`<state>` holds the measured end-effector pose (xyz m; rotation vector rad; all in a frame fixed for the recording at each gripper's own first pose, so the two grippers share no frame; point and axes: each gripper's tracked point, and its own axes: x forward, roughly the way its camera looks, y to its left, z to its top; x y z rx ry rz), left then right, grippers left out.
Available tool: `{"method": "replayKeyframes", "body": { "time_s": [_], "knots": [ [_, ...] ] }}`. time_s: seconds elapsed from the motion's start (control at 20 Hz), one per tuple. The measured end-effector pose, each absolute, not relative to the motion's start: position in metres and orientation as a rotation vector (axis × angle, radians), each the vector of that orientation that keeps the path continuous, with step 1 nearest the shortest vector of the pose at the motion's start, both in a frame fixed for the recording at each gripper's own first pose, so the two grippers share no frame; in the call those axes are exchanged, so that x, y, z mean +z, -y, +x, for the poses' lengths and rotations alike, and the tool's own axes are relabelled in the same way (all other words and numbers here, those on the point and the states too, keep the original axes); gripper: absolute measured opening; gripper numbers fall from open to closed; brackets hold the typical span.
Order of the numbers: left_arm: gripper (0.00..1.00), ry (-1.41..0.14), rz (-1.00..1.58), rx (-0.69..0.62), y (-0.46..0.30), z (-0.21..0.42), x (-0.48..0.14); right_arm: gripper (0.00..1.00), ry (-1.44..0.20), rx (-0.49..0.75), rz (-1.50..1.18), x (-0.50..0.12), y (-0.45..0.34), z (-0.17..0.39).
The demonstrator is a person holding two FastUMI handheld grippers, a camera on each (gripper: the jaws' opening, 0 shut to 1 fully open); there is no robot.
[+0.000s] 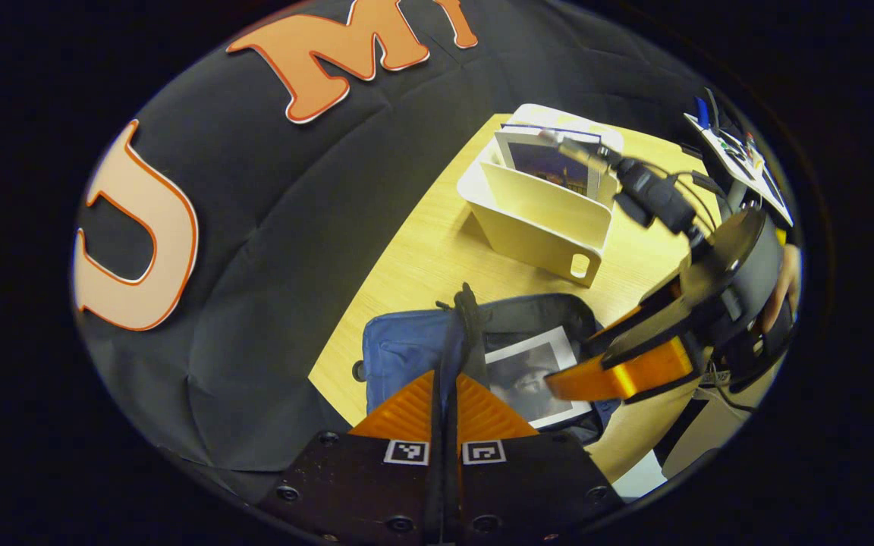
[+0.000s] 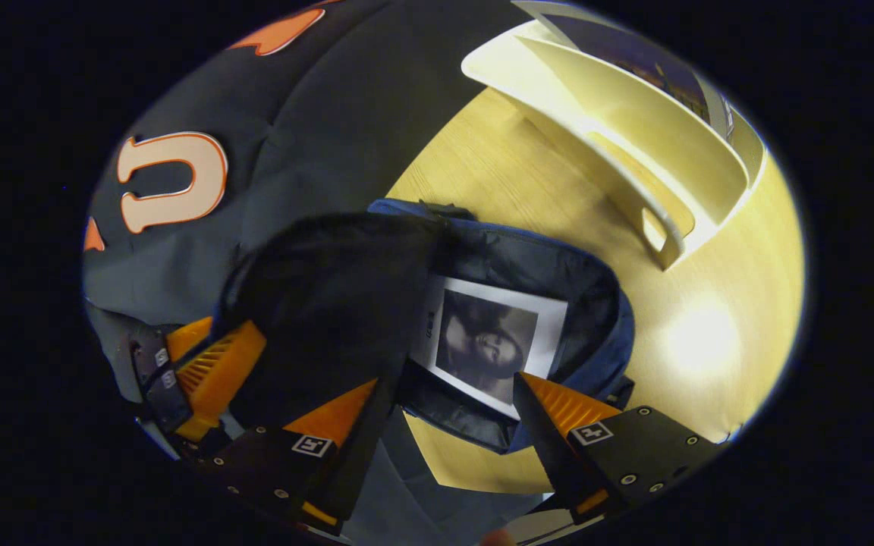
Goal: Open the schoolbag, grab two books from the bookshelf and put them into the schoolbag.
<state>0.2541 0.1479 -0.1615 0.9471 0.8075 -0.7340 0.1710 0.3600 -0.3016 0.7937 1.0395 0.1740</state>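
Observation:
The blue schoolbag (image 1: 399, 345) lies open on the wooden table (image 1: 437, 243). My left gripper (image 1: 444, 375) is shut on the bag's dark flap (image 2: 331, 296) and holds it up. A book with a white border and a grey photo (image 2: 494, 341) lies inside the bag (image 2: 596, 303). My right gripper (image 2: 444, 417) stands open just above that book, with nothing between its fingers. In the left gripper view the right gripper (image 1: 589, 356) hangs over the bag's right side, above the book (image 1: 532, 371). The cream bookshelf (image 1: 543, 220) holds another book (image 1: 551, 163).
The bookshelf (image 2: 634, 152) stands on the table (image 2: 498, 167) just beyond the bag. A hand (image 1: 786, 280) holds the right gripper at the right. A small stand with pens (image 1: 740, 152) sits at the far right. The black cloth wall borders the table's left edge.

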Motion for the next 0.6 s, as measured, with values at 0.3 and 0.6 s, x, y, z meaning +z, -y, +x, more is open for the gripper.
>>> {"method": "replayKeyframes", "body": {
  "time_s": [0.3, 0.6],
  "knots": [
    [0.02, -0.816, 0.955, -0.745, -0.144, 0.254, -0.168, 0.98, -0.956, 0.197, 0.561, -0.264, -0.281, 0.131],
    [0.02, -0.835, 0.951, -0.760, -0.141, 0.252, -0.179, 0.98, -0.901, 0.118, 0.270, -0.205, -0.183, 0.110]
  ]
}}
